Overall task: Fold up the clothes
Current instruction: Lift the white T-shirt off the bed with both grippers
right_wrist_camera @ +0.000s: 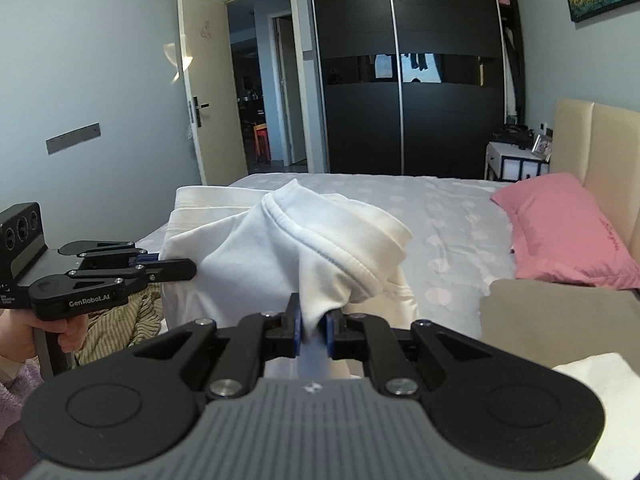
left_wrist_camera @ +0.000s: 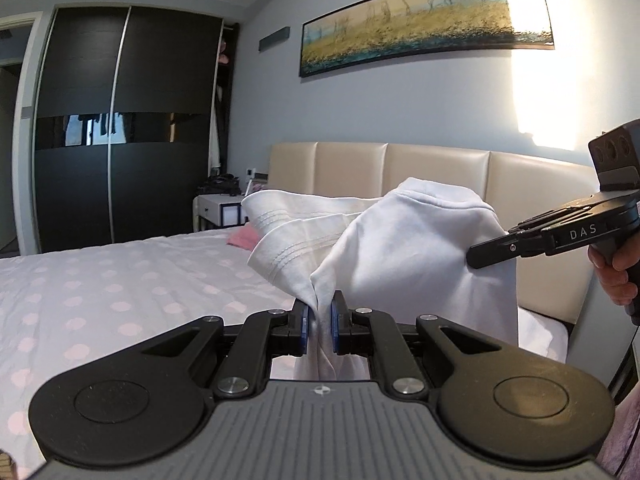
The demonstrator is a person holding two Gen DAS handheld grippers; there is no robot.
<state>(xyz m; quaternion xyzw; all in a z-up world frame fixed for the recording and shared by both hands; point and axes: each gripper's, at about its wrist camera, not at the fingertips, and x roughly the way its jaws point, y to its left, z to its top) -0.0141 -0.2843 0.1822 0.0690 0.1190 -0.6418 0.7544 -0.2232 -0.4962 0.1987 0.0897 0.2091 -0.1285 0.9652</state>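
Observation:
A white garment (left_wrist_camera: 400, 248) hangs bunched in the air above the bed, held up at two places. My left gripper (left_wrist_camera: 319, 320) is shut on a pinched fold of its cloth, which runs down between the blue pads (left_wrist_camera: 305, 330). My right gripper (right_wrist_camera: 311, 322) is shut on another gathered edge near the ribbed hem (right_wrist_camera: 340, 252). From the left wrist view the right gripper (left_wrist_camera: 486, 254) reaches in from the right, against the cloth. From the right wrist view the left gripper (right_wrist_camera: 176, 270) shows at the left, its tips on the garment (right_wrist_camera: 240, 260).
The bed (left_wrist_camera: 120, 288) has a white sheet with pink dots, a pink pillow (right_wrist_camera: 568, 232) and a beige headboard (left_wrist_camera: 440, 168). A striped cloth (right_wrist_camera: 120, 320) lies at the left, a beige folded item (right_wrist_camera: 560, 320) at the right. A dark wardrobe (right_wrist_camera: 400, 80) and nightstand (right_wrist_camera: 516, 164) stand behind.

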